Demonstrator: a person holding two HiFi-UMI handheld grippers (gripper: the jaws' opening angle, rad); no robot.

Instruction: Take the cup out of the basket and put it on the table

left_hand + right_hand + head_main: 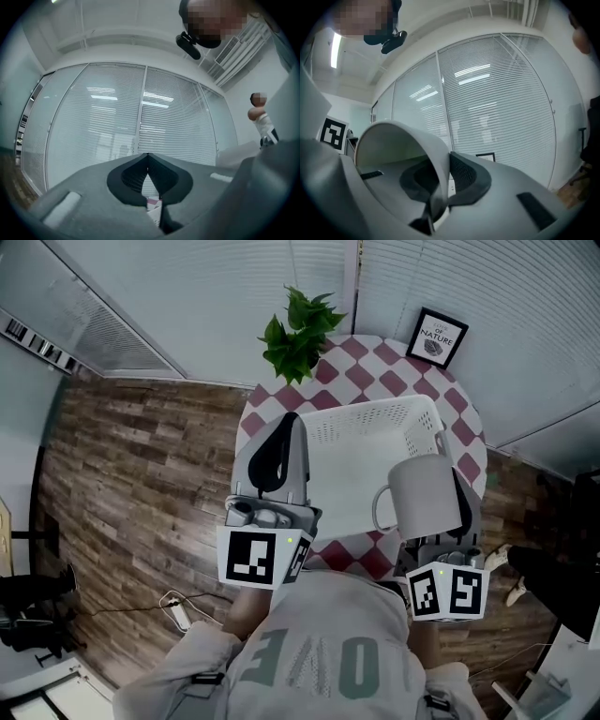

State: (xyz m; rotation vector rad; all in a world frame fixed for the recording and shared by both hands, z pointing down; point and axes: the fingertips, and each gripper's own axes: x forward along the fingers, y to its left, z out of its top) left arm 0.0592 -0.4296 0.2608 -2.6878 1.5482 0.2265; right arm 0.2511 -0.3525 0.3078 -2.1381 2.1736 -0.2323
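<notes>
1. My right gripper (443,174) is pinched almost closed on the cup (424,495), with one jaw inside the wall and one outside. From the head view the cup hides those jaw tips.
2. The cup is held over the right edge of the basket (370,414), above the checked table (373,371). I can't tell whether it touches the basket.
3. My left gripper (148,161) has its jaw tips pressed together and holds nothing. It covers the basket's left rim.
</notes>
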